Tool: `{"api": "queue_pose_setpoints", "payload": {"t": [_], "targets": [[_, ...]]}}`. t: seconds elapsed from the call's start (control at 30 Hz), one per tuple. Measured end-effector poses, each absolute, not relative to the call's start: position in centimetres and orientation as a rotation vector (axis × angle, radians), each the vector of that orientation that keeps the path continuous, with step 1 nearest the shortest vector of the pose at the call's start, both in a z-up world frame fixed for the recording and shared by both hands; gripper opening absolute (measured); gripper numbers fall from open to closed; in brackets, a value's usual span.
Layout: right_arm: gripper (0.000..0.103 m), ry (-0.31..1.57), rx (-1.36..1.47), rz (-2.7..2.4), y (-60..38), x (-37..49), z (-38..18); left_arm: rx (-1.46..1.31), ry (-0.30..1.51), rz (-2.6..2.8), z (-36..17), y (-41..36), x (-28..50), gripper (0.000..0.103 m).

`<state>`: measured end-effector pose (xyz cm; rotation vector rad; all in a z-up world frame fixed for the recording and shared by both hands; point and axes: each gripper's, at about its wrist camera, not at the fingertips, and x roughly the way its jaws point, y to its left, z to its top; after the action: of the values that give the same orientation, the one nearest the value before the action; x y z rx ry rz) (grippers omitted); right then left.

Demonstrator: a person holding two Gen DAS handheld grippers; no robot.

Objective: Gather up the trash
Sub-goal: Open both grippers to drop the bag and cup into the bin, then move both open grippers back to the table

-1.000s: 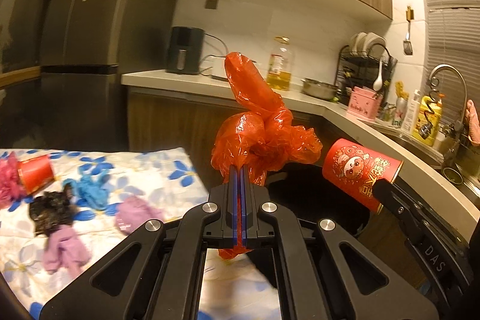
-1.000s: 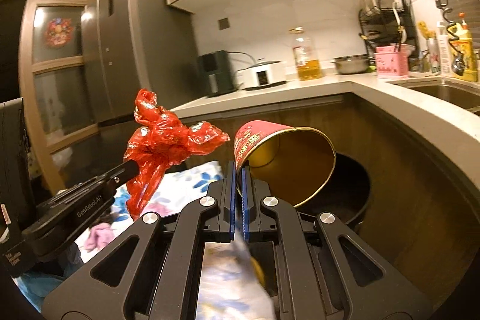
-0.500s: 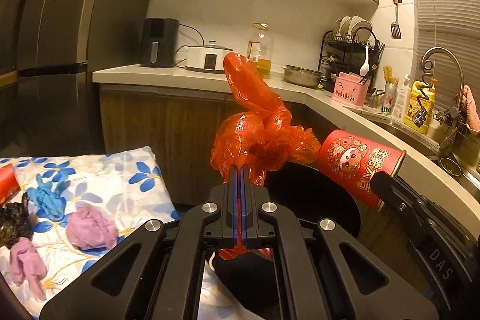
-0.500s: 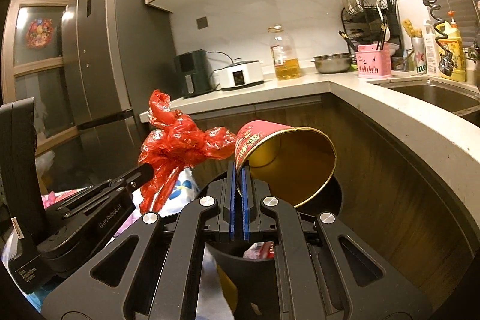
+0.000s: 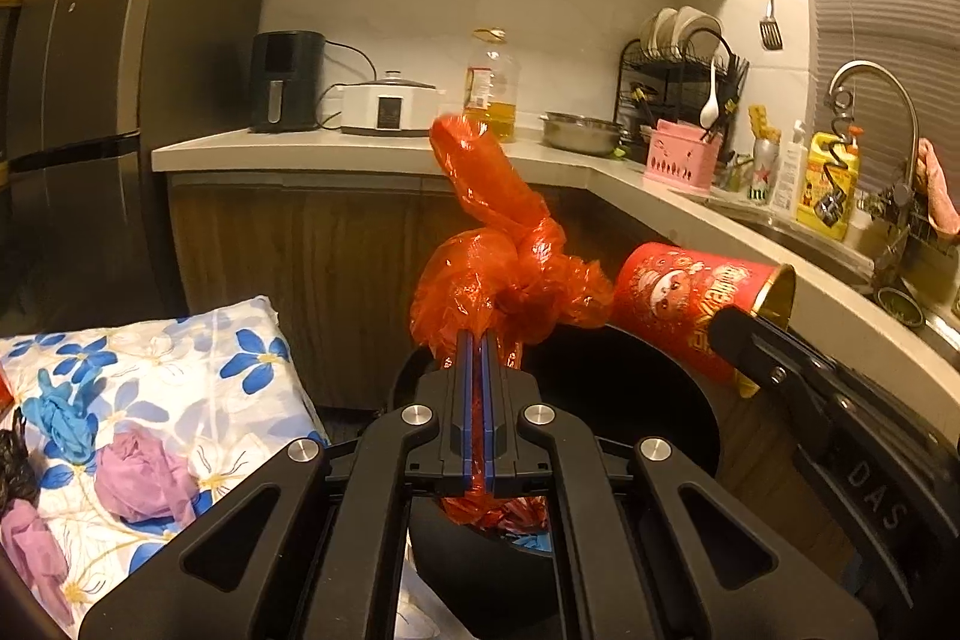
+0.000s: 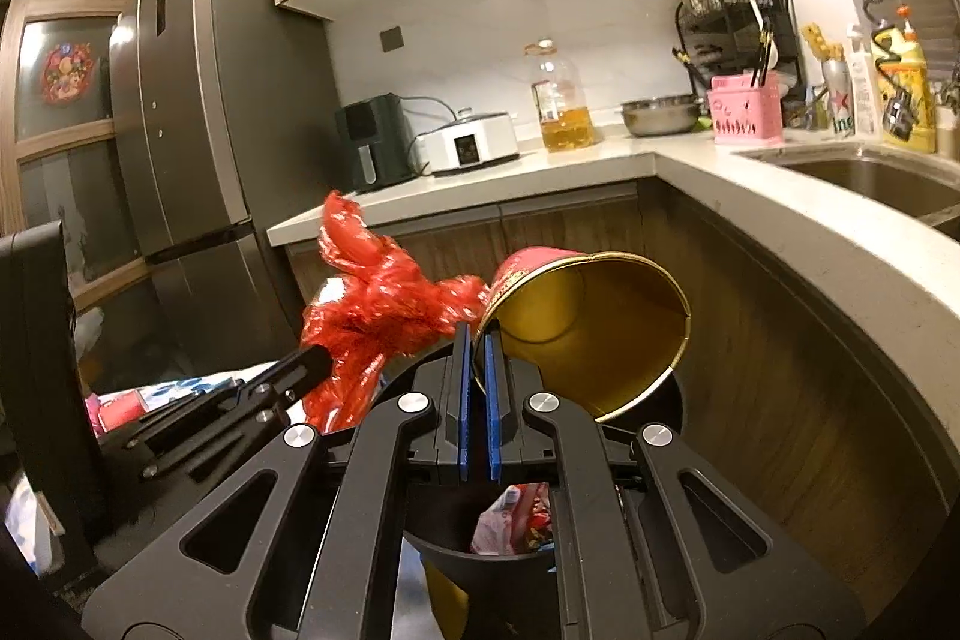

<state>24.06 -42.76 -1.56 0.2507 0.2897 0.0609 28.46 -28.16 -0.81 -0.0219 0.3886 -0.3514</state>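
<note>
While the left tool (image 5: 477, 340) is clamped on a crumpled red plastic bag (image 5: 510, 274), the right tool (image 6: 477, 334) pinches the rim of a tilted red paper cup (image 6: 591, 322). Both hang above the black trash bin (image 5: 630, 400), beside the floral-clothed desk (image 5: 180, 358).

Floral-clothed worktop (image 5: 180, 358) with scattered trash
On its blue-flowered cover lie a blue glove (image 5: 63, 409), a crumpled purple glove (image 5: 147, 481), another purple one (image 5: 27, 538) and a black wad (image 5: 12, 466).
</note>
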Motion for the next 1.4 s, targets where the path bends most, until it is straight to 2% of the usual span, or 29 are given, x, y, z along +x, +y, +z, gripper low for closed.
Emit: {"api": "queue_pose_setpoints", "payload": {"t": [0.1,0.13,0.2,0.23,0.27,0.3,0.37,0.43,0.6,0.67,0.8,0.87,1.4], "targets": [[0.007,0.305,0.262,0.058,-43.1,24.5,-1.7,-0.022,0.397,-0.361,-1.1,-28.2,28.7,0.002],[0.012,0.307,0.261,0.055,-43.2,24.6,-1.7,-0.018,0.398,-0.361,-1.2,-28.2,28.7,0.002],[0.024,0.306,0.264,0.051,-43.3,24.4,-1.7,-0.012,0.400,-0.351,-1.4,-28.1,28.7,0.008],[0.032,0.303,0.264,0.048,-43.3,24.3,-1.7,-0.019,0.403,-0.347,-1.4,-27.8,28.7,0.018],[0.036,0.301,0.264,0.048,-43.3,24.3,-1.7,-0.031,0.405,-0.343,-1.5,-27.5,28.7,0.028],[0.036,0.298,0.264,0.046,-43.3,24.2,-1.7,-0.040,0.405,-0.337,-1.5,-27.3,28.6,0.033],[0.039,0.296,0.266,0.040,-43.4,23.9,-1.7,-0.055,0.400,-0.318,-1.5,-26.5,28.4,0.050],[0.046,0.291,0.270,0.030,-43.4,23.6,-1.6,-0.060,0.393,-0.289,-1.5,-25.9,28.1,0.064],[0.060,0.283,0.265,0.006,-43.0,22.5,-1.5,-0.030,0.385,-0.224,-1.8,-24.5,26.9,0.080],[0.070,0.282,0.260,0.002,-42.6,21.9,-1.4,-0.022,0.381,-0.209,-1.8,-24.0,26.2,0.085],[0.079,0.270,0.239,-0.009,-41.7,20.7,-1.4,-0.016,0.384,-0.163,-2.0,-22.6,24.8,0.090],[0.084,0.264,0.230,-0.017,-41.4,20.2,-1.3,-0.029,0.386,-0.147,-2.1,-21.8,24.1,0.096],[0.086,0.227,0.227,-0.050,-37.3,16.0,-1.7,-0.096,0.359,0.006,-1.9,-15.0,18.9,0.096]]}}
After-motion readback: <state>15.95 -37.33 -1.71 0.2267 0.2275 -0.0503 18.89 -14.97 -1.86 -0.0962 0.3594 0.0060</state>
